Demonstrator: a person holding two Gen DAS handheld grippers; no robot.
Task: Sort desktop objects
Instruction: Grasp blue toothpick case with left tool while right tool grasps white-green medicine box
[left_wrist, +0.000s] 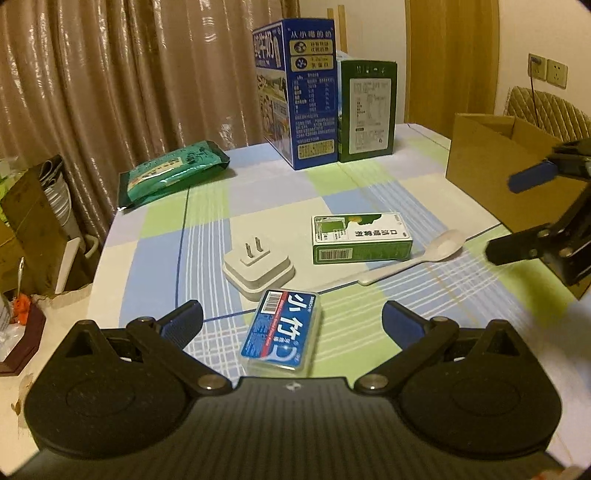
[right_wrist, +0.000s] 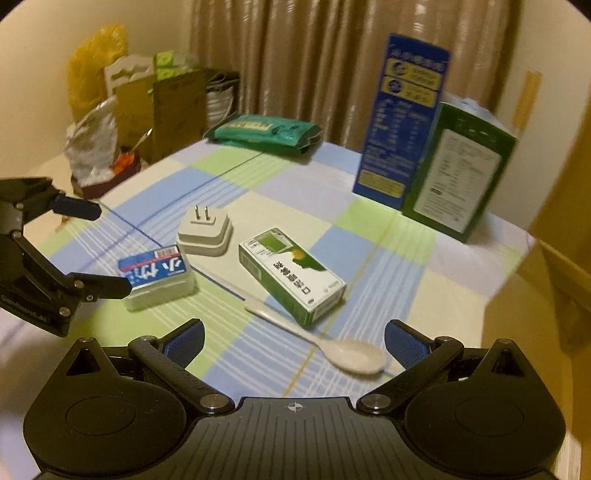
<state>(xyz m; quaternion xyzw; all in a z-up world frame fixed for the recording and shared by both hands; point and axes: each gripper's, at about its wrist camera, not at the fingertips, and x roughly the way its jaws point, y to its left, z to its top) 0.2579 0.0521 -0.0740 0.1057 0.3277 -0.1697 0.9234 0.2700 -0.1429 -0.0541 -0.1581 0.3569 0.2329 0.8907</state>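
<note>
1. On my far left, in the left wrist view, a green foil packet lies flat at the table's back edge, against the curtain.
2. My left gripper hangs just over the checked tablecloth with its jaws spread wide and nothing between the pads.
3. Between those open jaws lies a small clear case with a blue label, flat on the cloth and not touched by either finger.
4. Just behind the case sits a white plug adapter, prongs pointing up; the two look to be touching or nearly so.
5. To the right of the adapter lies a green and white medicine box, flat on its broad side.
6. A white plastic spoon lies in front of that box, bowl to the right, handle running back toward the adapter.
7. At the rear stand a tall blue carton and a shorter green carton, side by side and touching.
8. My right gripper hovers with its jaws also spread and empty; the spoon's bowl sits just ahead between them.
9. Far right, an open cardboard box rests on the table's edge.
</note>
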